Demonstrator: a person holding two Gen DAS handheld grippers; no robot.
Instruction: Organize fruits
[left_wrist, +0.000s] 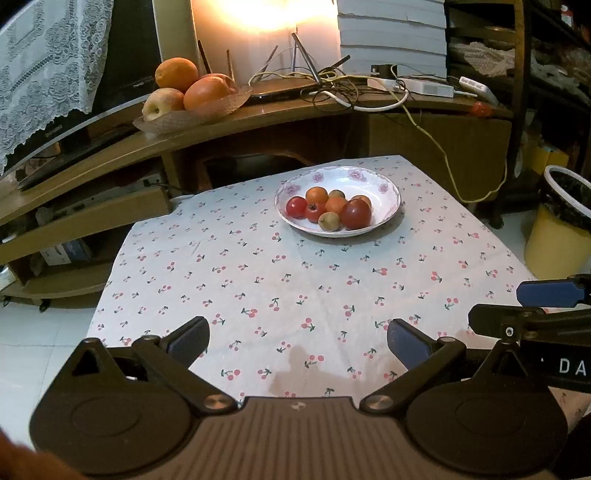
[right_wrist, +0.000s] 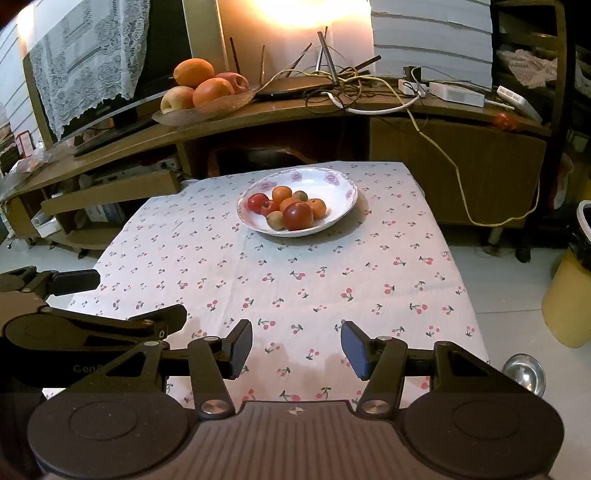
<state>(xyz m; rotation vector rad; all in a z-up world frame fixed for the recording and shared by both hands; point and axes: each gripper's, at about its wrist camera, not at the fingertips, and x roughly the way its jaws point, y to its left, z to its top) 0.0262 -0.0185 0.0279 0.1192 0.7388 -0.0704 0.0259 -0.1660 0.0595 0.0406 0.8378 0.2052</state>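
Note:
A white flowered plate (left_wrist: 386, 190) (right_wrist: 341, 190) stands at the far side of a cherry-print tablecloth (left_wrist: 295, 284) (right_wrist: 314, 266). It holds several small fruits: a large red tomato (left_wrist: 355, 213) (right_wrist: 297, 216), smaller tomatoes, little oranges and kiwis. My left gripper (left_wrist: 298, 343) hovers open over the cloth's near edge, with nothing between its fingers. My right gripper (right_wrist: 297, 349) is also open and empty, narrower, beside the left one. Each gripper shows at the edge of the other's view: the right gripper (left_wrist: 524, 306) and the left gripper (right_wrist: 122, 299).
A glass dish (left_wrist: 207, 110) (right_wrist: 221, 103) of oranges and apples sits on a wooden shelf behind the table, next to tangled cables (left_wrist: 332, 88). A yellow bin (left_wrist: 557, 243) (right_wrist: 569, 299) stands on the floor at right, and a metal bowl (right_wrist: 523, 373) lies near it.

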